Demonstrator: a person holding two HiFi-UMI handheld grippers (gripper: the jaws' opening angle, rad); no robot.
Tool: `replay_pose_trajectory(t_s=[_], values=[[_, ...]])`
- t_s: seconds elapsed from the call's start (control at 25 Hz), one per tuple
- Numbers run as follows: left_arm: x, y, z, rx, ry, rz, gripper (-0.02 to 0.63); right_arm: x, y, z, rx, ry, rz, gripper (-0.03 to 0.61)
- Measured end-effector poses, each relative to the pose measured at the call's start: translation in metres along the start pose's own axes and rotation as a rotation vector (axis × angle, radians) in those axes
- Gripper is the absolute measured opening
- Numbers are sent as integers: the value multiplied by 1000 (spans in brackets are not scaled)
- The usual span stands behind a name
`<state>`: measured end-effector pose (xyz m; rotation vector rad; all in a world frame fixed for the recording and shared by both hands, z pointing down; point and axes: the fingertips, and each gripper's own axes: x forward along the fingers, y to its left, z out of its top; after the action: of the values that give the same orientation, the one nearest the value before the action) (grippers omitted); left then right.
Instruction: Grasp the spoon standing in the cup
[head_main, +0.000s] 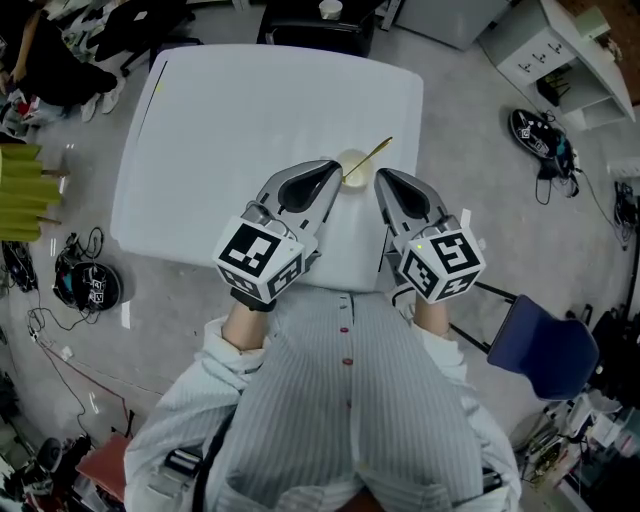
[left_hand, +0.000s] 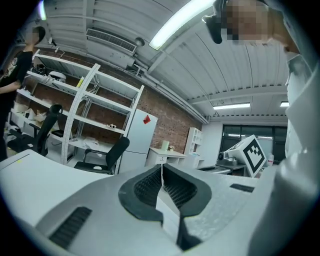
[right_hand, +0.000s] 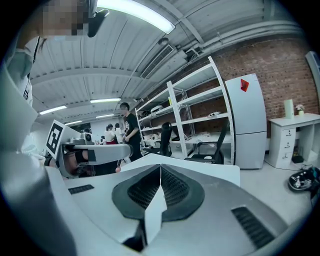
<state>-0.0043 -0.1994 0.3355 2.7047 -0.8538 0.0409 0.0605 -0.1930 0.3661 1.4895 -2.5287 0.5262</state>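
In the head view a small pale cup (head_main: 353, 166) stands on the white table (head_main: 250, 110) near its front edge. A gold spoon (head_main: 372, 154) stands in it, its handle leaning up to the right. My left gripper (head_main: 334, 166) is shut and empty, its tips just left of the cup. Just right of the cup, my right gripper (head_main: 380, 178) is shut and empty too. Both gripper views look up and out over the room, so neither shows the cup or spoon. The left gripper (left_hand: 161, 167) and right gripper (right_hand: 160, 168) have their jaws pressed together.
A blue chair (head_main: 541, 346) stands at the right of the person. Shoes (head_main: 540, 135) and a white cabinet (head_main: 560, 50) are at the far right. Cables and a headset (head_main: 88, 284) lie on the floor at the left. Shelving (right_hand: 200, 115) and a fridge (right_hand: 247, 120) stand beyond.
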Motion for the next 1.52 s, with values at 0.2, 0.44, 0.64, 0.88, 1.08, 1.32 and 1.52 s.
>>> replay_pose_trajectory(t_s=[0.2, 0.44, 0.64, 0.88, 1.08, 1.32, 1.52], values=[[5, 7, -6, 11, 30, -38, 17, 6, -3, -5, 23, 1, -33, 9], [20, 11, -15, 30, 73, -101, 17, 5, -10, -11, 53, 7, -92, 9], [37, 13, -24, 47, 111, -140, 17, 2, -23, -16, 76, 8, -128, 9], [56, 15, -37, 70, 168, -166, 19, 0, -32, -23, 100, 15, -153, 9], [72, 13, -55, 91, 220, -196, 42, -2, -37, -32, 126, 26, -169, 9], [90, 10, -73, 113, 273, -223, 69, -9, -46, -44, 160, 33, -197, 9], [104, 14, -89, 144, 320, -237, 87, -11, -54, -52, 187, 34, -220, 9]])
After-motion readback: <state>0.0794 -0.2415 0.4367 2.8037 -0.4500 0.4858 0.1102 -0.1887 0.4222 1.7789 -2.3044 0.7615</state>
